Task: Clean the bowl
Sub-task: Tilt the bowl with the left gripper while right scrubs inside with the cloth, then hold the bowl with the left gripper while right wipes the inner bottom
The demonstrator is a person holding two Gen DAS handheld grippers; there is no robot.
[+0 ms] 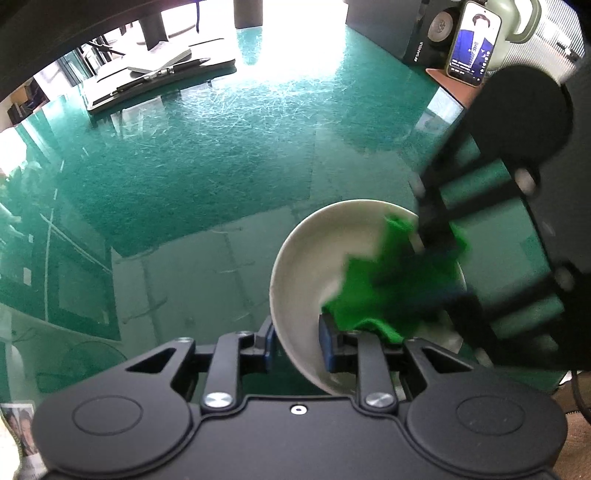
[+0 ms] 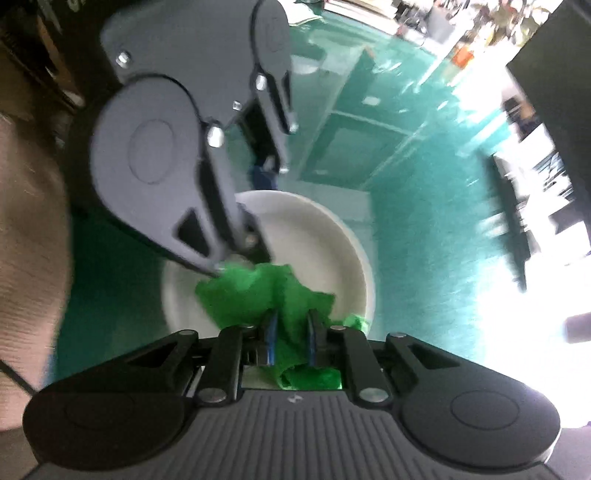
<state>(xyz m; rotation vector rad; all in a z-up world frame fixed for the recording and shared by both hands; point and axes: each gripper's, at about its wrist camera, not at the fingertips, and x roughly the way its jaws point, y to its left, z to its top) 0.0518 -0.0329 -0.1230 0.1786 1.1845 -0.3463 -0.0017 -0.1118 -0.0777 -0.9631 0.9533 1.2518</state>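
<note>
Bowl [image 1: 306, 266] on the green glass-topped table [image 1: 221, 155], gripped and wiped.

White and smooth inside, it sat tilted with its near rim clenched between the left gripper's [image 1: 299, 345] blue pads. The right gripper [image 2: 291, 339] was clamped on a green cloth [image 2: 258, 295] bunched in the bowl's right half. Only the left view showed the far phone [image 1: 474, 44], speaker [image 1: 430, 33] and pens [image 1: 173, 70]; the right view was motion-blurred, its far-left bowl rim hidden behind the left gripper.

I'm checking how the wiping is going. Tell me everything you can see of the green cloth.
The green cloth is a bright green, soft-looking rag, crumpled in folds. It lies bunched inside the white bowl, against its inner wall. The right gripper is shut on its near end, blue-padded fingers pinching it. The left gripper clamps the bowl's rim beside it.
</note>
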